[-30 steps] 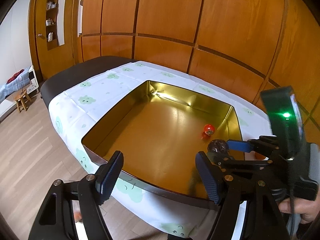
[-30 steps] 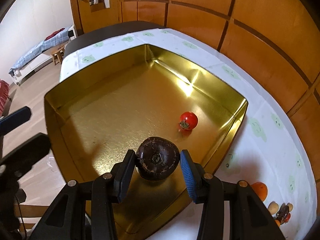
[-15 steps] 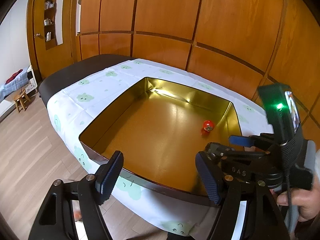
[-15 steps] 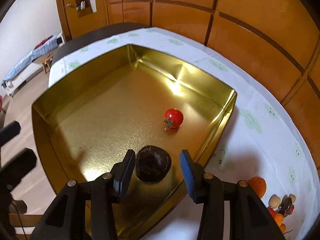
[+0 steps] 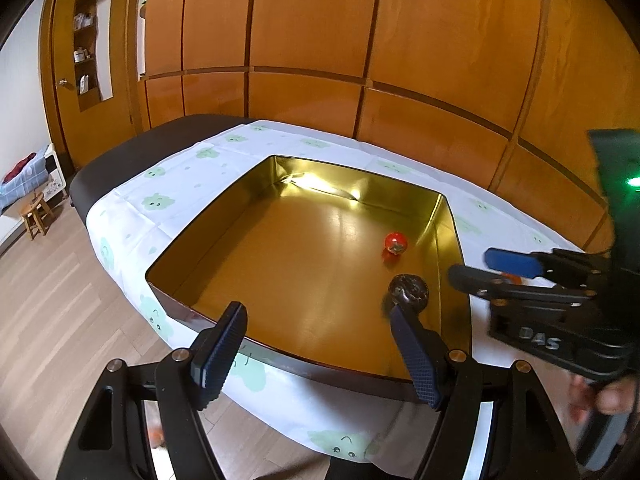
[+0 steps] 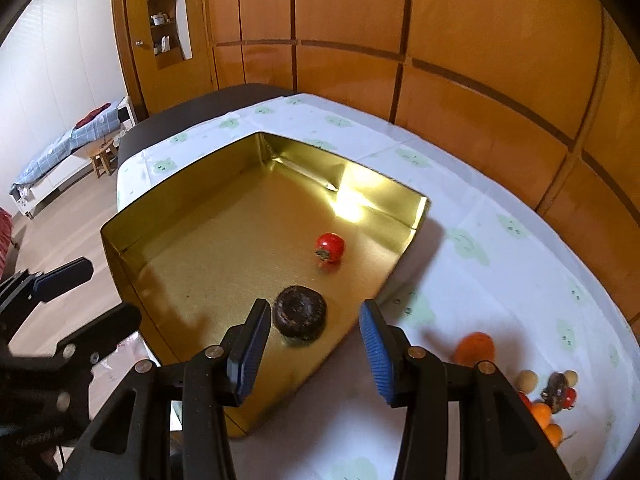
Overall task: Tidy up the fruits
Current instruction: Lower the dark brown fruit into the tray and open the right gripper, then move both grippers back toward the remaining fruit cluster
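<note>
Right gripper [image 6: 314, 354], we note, angles downward with jaws parted and empty above the dark fruit [image 6: 300, 314] in the gold tray [image 6: 120, 256]. Left gripper [image 5: 320, 352] tilts down over the tray's near rim, wide and empty.

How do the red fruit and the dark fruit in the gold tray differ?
The red fruit is glossy bright red; the dark fruit is dull brown-black. The red fruit looks smaller and rounder, the dark fruit broader and flatter. The red fruit lies farther into the tray, the dark fruit nearer the right gripper. Both rest free on the gold tray floor.
</note>
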A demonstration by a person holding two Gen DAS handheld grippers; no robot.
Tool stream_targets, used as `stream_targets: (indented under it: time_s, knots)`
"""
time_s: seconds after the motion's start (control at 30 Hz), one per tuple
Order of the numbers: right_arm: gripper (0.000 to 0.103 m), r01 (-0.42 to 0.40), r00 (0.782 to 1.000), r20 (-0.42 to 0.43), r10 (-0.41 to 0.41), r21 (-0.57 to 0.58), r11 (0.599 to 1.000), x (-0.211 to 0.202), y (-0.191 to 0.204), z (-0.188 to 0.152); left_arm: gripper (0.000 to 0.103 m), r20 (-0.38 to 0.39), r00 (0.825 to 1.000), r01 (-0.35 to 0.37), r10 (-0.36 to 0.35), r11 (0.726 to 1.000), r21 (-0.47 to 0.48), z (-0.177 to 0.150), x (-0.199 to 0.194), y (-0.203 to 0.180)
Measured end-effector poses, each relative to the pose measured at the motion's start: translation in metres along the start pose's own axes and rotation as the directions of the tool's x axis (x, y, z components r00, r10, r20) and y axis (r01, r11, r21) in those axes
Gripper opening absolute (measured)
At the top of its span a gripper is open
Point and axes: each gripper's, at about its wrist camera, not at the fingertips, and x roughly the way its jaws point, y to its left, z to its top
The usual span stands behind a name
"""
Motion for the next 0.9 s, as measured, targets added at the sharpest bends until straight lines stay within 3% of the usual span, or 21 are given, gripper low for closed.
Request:
stream_targets:
  time_s: [0.5,0.9]
  knots:
    - [0.047,0.153,0.988,0.010,-0.154,0.087,0.984,-0.054,-0.089,-0.043,0.075,-0.002,0.999,0.044,-0.044,0.996,0.081,0.000,-0.003,-0.026]
    - [0.047,0.328,0.943,-0.023,-0.331,0.217,0.919,-0.094,-0.187,-0.082,0.074,-0.023,0.990,0.138,-0.136,0.976,0.169,0.003,-0.003,-0.061]
